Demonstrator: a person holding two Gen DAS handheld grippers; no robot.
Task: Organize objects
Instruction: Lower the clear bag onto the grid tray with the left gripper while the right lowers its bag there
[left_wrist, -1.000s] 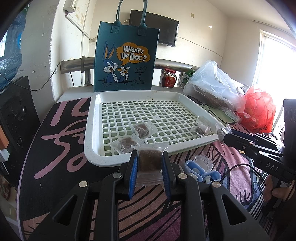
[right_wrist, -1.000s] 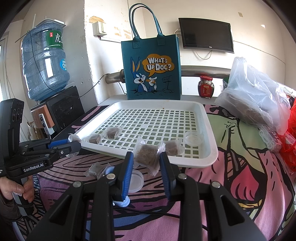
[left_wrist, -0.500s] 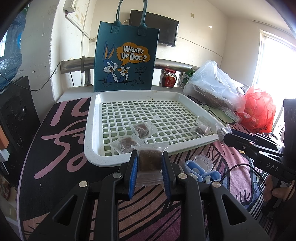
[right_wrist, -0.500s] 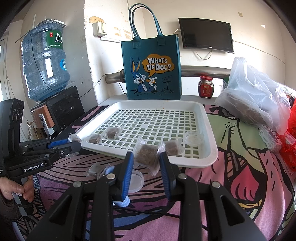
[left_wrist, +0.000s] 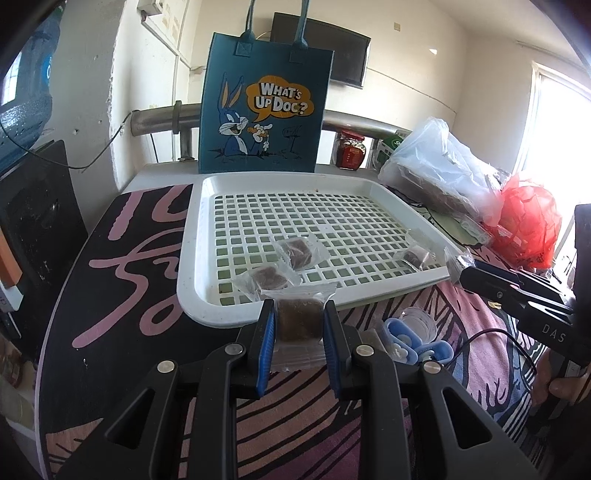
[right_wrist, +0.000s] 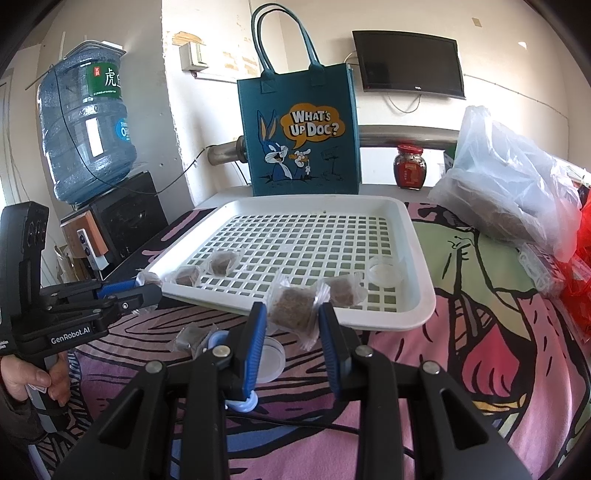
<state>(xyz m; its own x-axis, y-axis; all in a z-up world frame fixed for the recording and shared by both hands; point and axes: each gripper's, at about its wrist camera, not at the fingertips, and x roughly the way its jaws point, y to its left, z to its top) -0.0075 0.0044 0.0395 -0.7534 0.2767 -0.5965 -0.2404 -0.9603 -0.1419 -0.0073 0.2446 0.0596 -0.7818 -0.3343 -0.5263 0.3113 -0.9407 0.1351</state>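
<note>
My left gripper (left_wrist: 298, 325) is shut on a clear-wrapped brown snack packet (left_wrist: 297, 318), held just in front of the near rim of the white slotted tray (left_wrist: 192, 236). My right gripper (right_wrist: 292, 325) is shut on another brown snack packet (right_wrist: 291, 306), held before the tray's near rim (right_wrist: 421, 306). Wrapped snacks (left_wrist: 295, 251) lie in the tray, and they also show in the right wrist view (right_wrist: 221, 262). A clear round lid (right_wrist: 384, 271) lies in the tray's right corner. Each gripper shows in the other's view: the right one (left_wrist: 461, 266), the left one (right_wrist: 147, 284).
A teal Bugs Bunny tote bag (left_wrist: 264, 103) stands behind the tray. A red jar (right_wrist: 410, 166), a clear plastic bag (right_wrist: 509, 184) and a red bag (left_wrist: 528, 221) sit at the right. Blue clips (left_wrist: 410, 339), a round lid (right_wrist: 271, 360) and a loose snack (right_wrist: 192, 338) lie on the patterned cloth.
</note>
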